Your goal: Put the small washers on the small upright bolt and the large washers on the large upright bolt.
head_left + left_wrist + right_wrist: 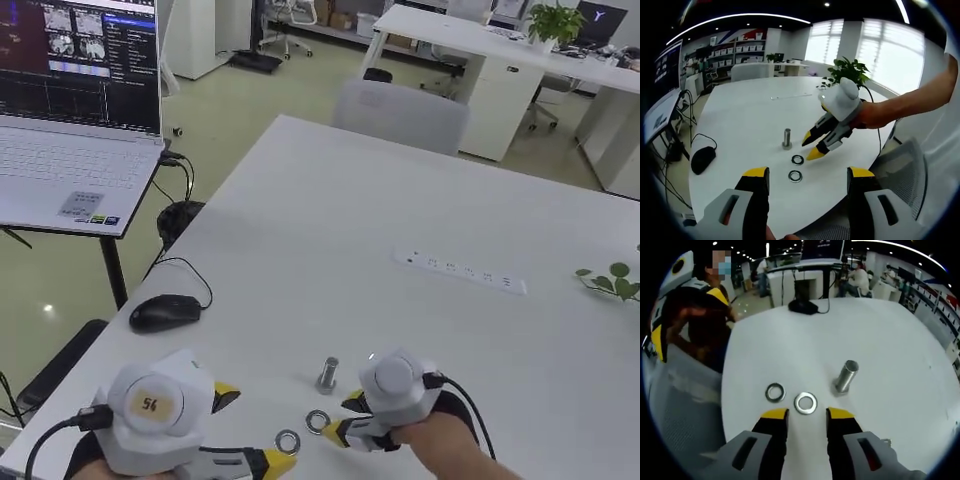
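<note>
The right gripper (807, 415) has its jaws apart with nothing between them. Its tips sit low over the table (890, 340), just behind the nearer washer (805, 403) at the lower centre of the right gripper view. The left gripper (807, 174) is spread wide and empty at the bottom of its own view. That washer lies flat on the surface, so the likely failure is the tips closing above it, skidding it away, or nudging it into the second washer (775, 392) just to its left. The bolt (846, 376), right of centre, stands on its head with its long axis vertical and shank end up. A washer brought in tilted could catch on the tip or topple the bolt.
</note>
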`<action>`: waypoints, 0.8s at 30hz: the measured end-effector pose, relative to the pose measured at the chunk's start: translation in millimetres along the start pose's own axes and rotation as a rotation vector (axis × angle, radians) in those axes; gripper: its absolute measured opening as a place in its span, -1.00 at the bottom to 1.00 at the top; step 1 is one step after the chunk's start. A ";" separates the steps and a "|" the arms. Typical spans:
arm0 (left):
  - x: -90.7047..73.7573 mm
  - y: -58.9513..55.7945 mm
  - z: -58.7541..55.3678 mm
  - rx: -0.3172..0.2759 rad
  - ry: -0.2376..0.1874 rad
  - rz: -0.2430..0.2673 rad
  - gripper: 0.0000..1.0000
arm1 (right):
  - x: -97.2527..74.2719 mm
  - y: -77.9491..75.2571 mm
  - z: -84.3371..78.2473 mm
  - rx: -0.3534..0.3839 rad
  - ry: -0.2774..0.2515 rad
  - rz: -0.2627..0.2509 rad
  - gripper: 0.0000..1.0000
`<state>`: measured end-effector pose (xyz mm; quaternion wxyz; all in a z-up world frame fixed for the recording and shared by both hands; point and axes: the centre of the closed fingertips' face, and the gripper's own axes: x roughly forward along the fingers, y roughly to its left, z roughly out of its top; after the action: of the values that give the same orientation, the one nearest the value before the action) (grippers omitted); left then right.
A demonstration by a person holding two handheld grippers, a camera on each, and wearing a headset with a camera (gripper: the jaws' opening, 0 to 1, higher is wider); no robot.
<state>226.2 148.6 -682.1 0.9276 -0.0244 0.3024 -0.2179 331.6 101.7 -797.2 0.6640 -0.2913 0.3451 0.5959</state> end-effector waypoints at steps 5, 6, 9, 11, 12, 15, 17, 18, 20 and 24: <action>-0.5 0.6 -4.2 -0.005 0.007 0.000 0.24 | 10.0 -0.6 -6.4 -0.090 0.097 0.022 -0.40; -0.5 0.5 -5.4 -0.005 0.009 0.000 0.24 | 12.4 2.2 -6.4 -0.122 0.114 0.042 -0.40; -0.7 0.5 -7.3 -0.007 0.012 0.000 0.24 | 17.4 4.6 -7.0 -0.191 0.154 0.068 -0.41; -1.0 1.2 -7.5 -0.011 0.011 0.002 0.24 | 19.5 3.2 -5.8 -0.229 0.171 0.063 -0.41; -1.1 1.4 -7.4 -0.013 0.010 0.003 0.24 | 20.6 3.4 -5.1 -0.235 0.174 0.066 -0.41; -1.3 2.1 -7.3 -0.015 0.009 0.005 0.24 | 24.3 6.1 -5.0 -0.265 0.193 0.089 -0.41; -1.4 2.6 -7.6 -0.016 0.010 0.005 0.24 | 26.2 8.2 -6.1 -0.298 0.215 0.107 -0.41; -2.0 2.5 -7.7 -0.016 0.011 0.006 0.24 | 27.3 8.6 -6.2 -0.314 0.225 0.111 -0.41; -2.6 3.1 -7.8 -0.018 0.010 0.008 0.24 | 29.1 7.9 -6.5 -0.337 0.239 0.113 -0.41; -3.5 3.4 -9.6 -0.022 0.012 0.010 0.24 | 33.5 8.5 -6.0 -0.354 0.253 0.129 -0.41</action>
<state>219.5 154.0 -688.6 0.9265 -0.0317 0.3105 -0.2104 324.2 117.8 -827.5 0.5144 -0.4529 0.3338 0.6471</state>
